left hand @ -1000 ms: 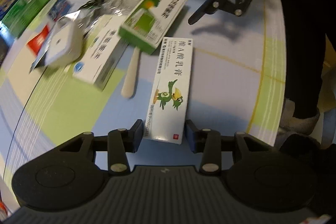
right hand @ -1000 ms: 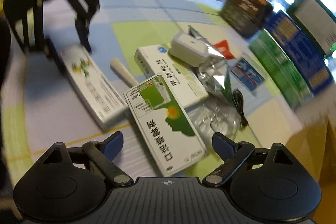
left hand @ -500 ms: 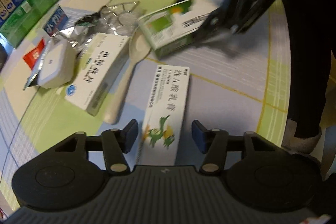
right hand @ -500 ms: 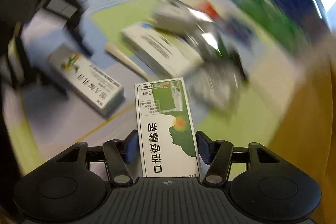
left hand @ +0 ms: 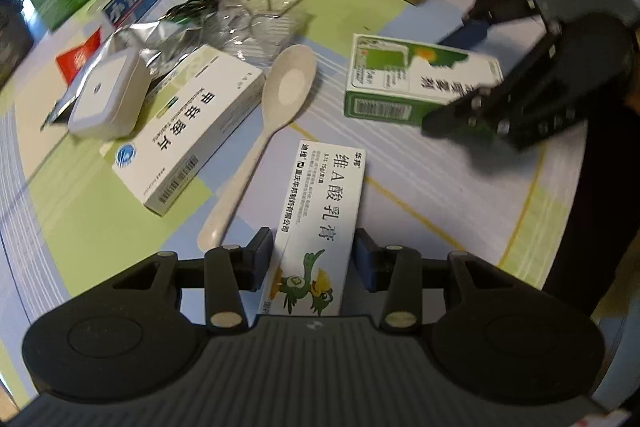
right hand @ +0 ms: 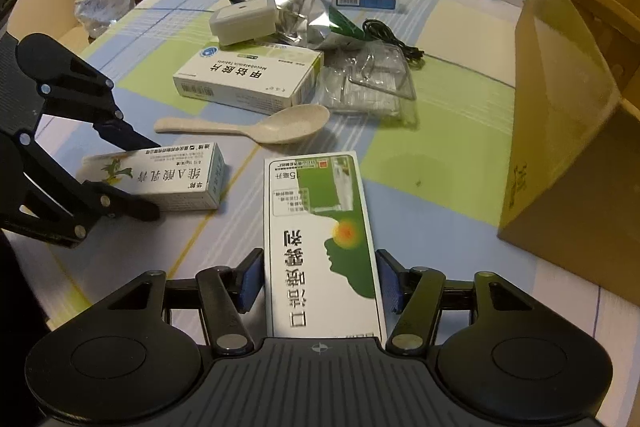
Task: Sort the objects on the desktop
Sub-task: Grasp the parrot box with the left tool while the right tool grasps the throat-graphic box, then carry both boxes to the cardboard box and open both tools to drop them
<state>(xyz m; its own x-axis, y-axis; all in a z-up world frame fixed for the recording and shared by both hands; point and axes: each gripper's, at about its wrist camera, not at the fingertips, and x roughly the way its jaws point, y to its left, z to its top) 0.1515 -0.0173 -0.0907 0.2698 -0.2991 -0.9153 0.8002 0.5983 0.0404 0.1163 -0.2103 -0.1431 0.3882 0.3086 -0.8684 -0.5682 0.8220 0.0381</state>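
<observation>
Since a second ago: right gripper (right hand: 318, 281) has closed in on the green box (right hand: 320, 227) and raised it off the clutter; left gripper (left hand: 314, 259) has slid forward so the duck box (left hand: 320, 211) sits deeper between its fingers (left hand: 260, 259)

Right fingers narrow, pads pressed on both long sides of the green box, which juts forward over the surface (right hand: 440, 187), clear of it. Left fingers bracket the duck box closely; real clamp or slight gap, cannot tell (left pad looks touching, right pad a hair off). Duck box flat on the surface, near end between the fingers

Risks, as judged:
- green box is held only at its near end, so the long overhang may pivot or slip in a fast swing
- duck box may skid or twist if the fingers close off-centre, since nothing backs it
- the two grippers work near each other; a crossing path could knock either box

Around: spoon (left hand: 264, 143) just left of the duck box, handle near the left finger, likely to be nudged. Beyond it a white box (left hand: 188, 123), small white device (left hand: 106, 95) leaning on it, foil pouch (right hand: 304, 15), clear tray (right hand: 368, 83), black cable (right hand: 392, 39). Cardboard box (right hand: 568, 107) stands to the right, open and unobstructed
</observation>
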